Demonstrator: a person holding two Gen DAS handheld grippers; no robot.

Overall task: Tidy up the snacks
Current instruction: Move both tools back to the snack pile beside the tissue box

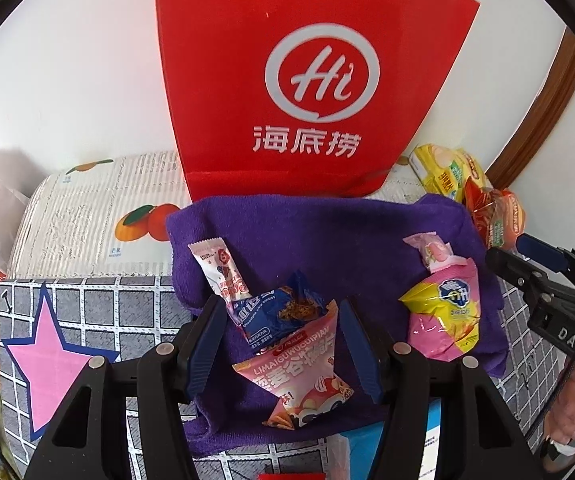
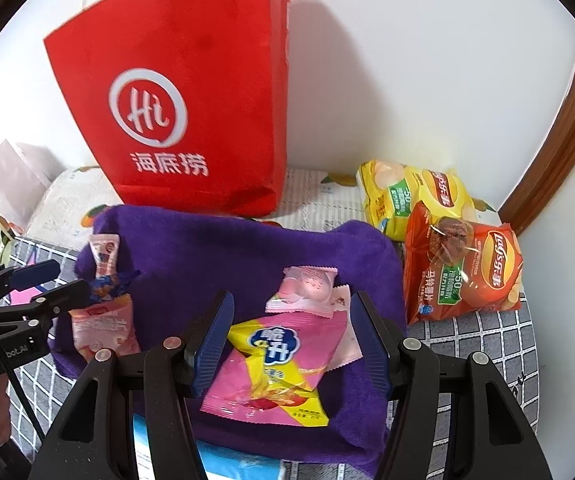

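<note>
A purple towel (image 1: 327, 236) (image 2: 215, 248) lies on the table with several snack packets on it. My left gripper (image 1: 283, 344) is open, its fingers on either side of a pink cereal-crisp packet (image 1: 299, 384) and a blue cookie packet (image 1: 275, 314). A white-pink stick packet (image 1: 217, 272) lies beside them. My right gripper (image 2: 289, 344) is open around a pink-yellow packet (image 2: 275, 372) (image 1: 443, 320). A small pink packet (image 2: 307, 290) lies just beyond it. A red paper bag (image 1: 307, 80) (image 2: 191, 108) stands upright behind the towel.
A yellow chip bag (image 2: 411, 196) and an orange Lay's bag (image 2: 463, 268) lie at the right by the wall. A checked cloth with a pink star (image 1: 47, 360) covers the table. An orange-print wrapped pack (image 1: 95, 224) sits at the back left. A brown door frame (image 2: 555, 140) is at right.
</note>
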